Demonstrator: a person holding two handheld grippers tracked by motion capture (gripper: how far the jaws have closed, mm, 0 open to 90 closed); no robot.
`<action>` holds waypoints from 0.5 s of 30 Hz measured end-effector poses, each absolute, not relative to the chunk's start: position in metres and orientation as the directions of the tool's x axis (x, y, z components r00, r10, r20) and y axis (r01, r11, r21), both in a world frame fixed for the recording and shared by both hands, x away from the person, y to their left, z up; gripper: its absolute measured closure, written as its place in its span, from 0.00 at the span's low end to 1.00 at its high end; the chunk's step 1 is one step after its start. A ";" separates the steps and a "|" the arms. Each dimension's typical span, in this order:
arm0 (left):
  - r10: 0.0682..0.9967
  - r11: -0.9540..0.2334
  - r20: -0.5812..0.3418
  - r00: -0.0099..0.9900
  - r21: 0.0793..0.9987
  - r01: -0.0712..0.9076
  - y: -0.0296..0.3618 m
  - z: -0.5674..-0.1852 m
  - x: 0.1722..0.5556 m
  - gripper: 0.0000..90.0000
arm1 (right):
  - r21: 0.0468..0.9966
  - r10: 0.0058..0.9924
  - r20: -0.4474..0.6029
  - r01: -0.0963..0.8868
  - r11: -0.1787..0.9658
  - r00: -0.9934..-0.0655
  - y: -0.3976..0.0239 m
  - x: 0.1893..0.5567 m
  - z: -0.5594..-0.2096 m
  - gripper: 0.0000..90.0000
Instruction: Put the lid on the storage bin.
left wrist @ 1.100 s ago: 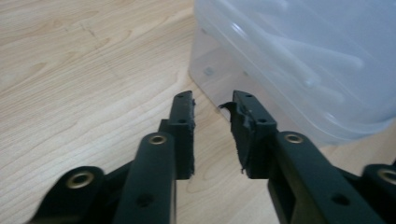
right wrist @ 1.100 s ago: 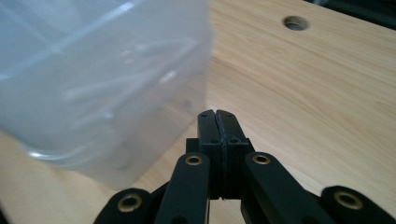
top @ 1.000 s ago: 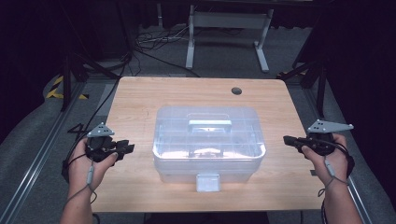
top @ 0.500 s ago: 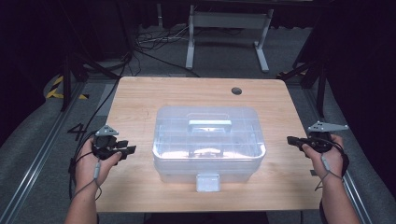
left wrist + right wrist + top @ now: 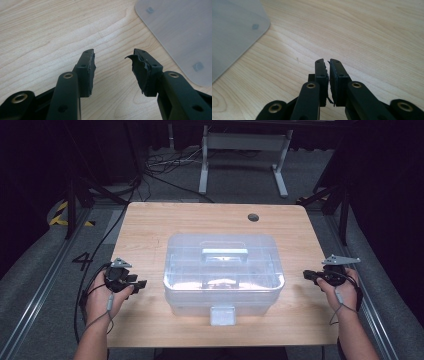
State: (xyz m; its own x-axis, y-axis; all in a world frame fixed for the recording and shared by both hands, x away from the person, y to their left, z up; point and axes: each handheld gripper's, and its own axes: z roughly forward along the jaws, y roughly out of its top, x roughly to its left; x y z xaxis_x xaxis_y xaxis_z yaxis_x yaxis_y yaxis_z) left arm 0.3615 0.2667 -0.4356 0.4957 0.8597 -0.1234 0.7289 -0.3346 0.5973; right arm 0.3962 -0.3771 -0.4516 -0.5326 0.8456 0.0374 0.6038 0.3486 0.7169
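Observation:
A translucent plastic box (image 5: 222, 270) with a lid handle (image 5: 224, 254) and a front latch (image 5: 222, 315) stands shut in the middle of the wooden table (image 5: 150, 230). My left gripper (image 5: 139, 283) is held low over the table to the box's left, pointing at it. Its jaws (image 5: 112, 58) have just been opening and stand wide apart with nothing between them; the box's corner (image 5: 180, 30) lies ahead to the right. My right gripper (image 5: 306, 275) is to the box's right. Its jaws (image 5: 327, 61) have just been opening to a thin slit, with nothing between them, near the box's corner (image 5: 232, 30).
A round cable hole (image 5: 253, 217) sits near the table's far right edge. Behind the table, a metal stand (image 5: 240, 150) and loose cables (image 5: 160, 165) are on the floor. Bare wood runs on both sides of the box and in front of it.
Both hands have sunk toward the tabletop beside the box. The left jaws have spread wider, and the right jaws have parted slightly.

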 end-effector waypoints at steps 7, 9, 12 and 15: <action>0.857 -0.364 -0.105 0.505 0.571 0.736 0.261 -0.449 0.363 0.60 | 0.725 0.845 0.025 0.592 0.352 -0.534 -0.374 0.396 -0.460 0.91; 0.857 -0.359 -0.109 0.504 0.575 0.735 0.262 -0.450 0.363 0.59 | 0.726 0.848 0.028 0.594 0.347 -0.530 -0.375 0.396 -0.463 0.91; 0.859 -0.353 -0.110 0.499 0.579 0.735 0.263 -0.452 0.363 0.59 | 0.728 0.850 0.030 0.594 0.342 -0.526 -0.375 0.395 -0.467 0.91; 0.856 -0.360 -0.106 0.507 0.582 0.729 0.263 -0.455 0.363 0.58 | 0.732 0.853 0.028 0.592 0.338 -0.521 -0.375 0.396 -0.470 0.89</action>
